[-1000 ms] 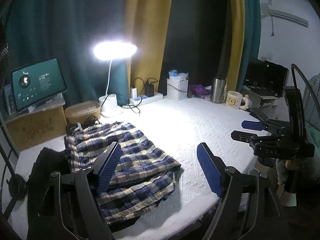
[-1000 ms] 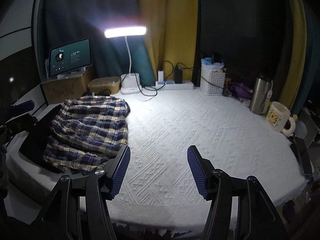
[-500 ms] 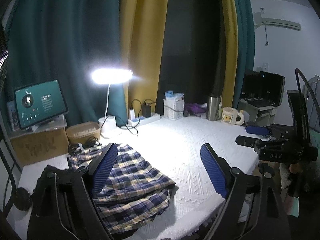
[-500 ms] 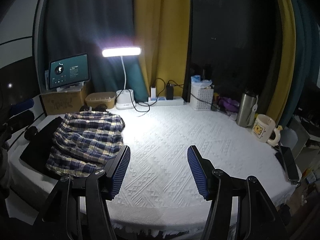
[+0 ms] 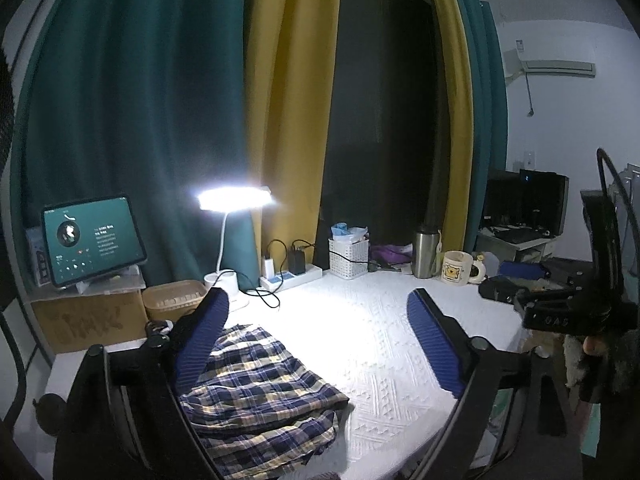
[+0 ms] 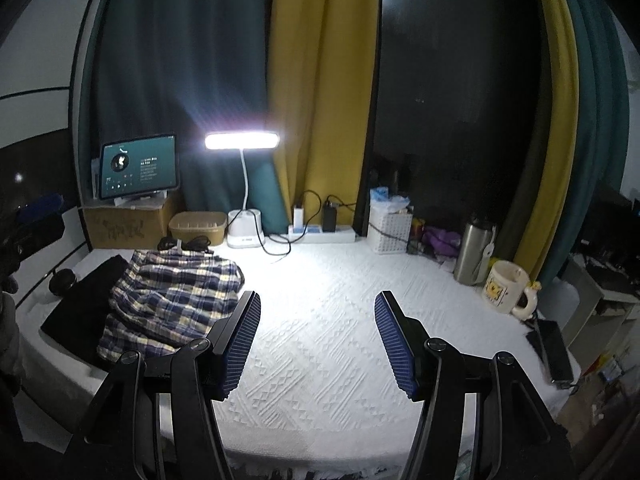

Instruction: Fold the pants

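At the far left of the counter [image 6: 320, 360], which carries a white textured cover, a lit tablet [image 6: 138, 170] stands on a cardboard box [image 6: 126, 226]. Just right of the box sits a tan basket [image 6: 198, 227], and beside it the white base of a desk lamp [image 6: 242, 142] whose bar glows brightly. In front of these, on the left part of the counter, the plaid pants [image 6: 172, 300] lie folded into a compact bundle, resting partly on a dark cloth [image 6: 84, 308] that shows along their left edge. The left tool [image 5: 316, 344] hangs above the pants' near side; its jaws are opening, and nothing is between them, the left pad merely overlapping the fabric in the left wrist view. Further right, a power strip [image 6: 322, 234] with plugged chargers lies along the back edge, then a white mesh basket [image 6: 390, 228]. The right tool [image 6: 318, 346] is held over bare cover with its jaws parted and empty, grasping nothing. At the right end stand a steel tumbler [image 6: 474, 254] and a cream mug [image 6: 506, 286].
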`<state>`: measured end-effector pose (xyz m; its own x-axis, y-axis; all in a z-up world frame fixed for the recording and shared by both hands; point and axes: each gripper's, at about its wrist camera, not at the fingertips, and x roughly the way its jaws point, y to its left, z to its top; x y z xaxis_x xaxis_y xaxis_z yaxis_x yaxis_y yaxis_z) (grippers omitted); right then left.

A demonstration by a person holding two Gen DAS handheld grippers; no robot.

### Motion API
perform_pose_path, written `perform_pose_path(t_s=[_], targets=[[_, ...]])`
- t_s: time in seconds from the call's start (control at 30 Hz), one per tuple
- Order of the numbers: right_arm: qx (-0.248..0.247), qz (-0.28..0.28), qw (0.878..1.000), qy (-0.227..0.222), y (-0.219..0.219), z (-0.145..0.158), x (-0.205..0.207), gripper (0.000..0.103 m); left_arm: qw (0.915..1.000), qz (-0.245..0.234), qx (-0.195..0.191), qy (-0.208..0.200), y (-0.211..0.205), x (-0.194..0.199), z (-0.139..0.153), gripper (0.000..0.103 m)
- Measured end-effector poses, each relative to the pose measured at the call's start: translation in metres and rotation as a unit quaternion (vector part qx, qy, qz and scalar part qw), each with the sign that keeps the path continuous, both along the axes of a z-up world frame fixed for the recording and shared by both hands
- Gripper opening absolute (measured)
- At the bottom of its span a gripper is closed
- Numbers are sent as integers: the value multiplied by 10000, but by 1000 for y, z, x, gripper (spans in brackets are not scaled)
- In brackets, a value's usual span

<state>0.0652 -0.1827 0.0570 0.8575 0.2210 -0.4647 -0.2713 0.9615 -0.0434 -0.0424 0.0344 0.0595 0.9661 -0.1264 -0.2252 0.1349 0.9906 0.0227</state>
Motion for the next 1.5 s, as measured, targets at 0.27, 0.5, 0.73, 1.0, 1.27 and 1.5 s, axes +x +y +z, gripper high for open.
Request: perform_pose_path(t_s=[0.27,0.5,0.73,1.0,1.27,1.5], targets=[[-33,-18,9996,-280,4,21,-12,78,9993,260,95,-233,2,-10,13,98],[-24,-45,9990,-452,5,36,-22,78,9979,484,149,-397,3,-16,22,102],[30,-209,9978,-632,-2,51,-32,85,9959,713,252,-495,1,-19,24,102],[96,-512,9945,-907,-15,68,-44,91,9933,827,270,-765,-3,-28,35,102],[117,-736,9909,-1119,-24,79,-56,97,9910,957,181,-917,1,-32,42,102],[47,-814,9910,-1066,-26,78,-55,97,9912,992,89,-874,6,-30,39,102]])
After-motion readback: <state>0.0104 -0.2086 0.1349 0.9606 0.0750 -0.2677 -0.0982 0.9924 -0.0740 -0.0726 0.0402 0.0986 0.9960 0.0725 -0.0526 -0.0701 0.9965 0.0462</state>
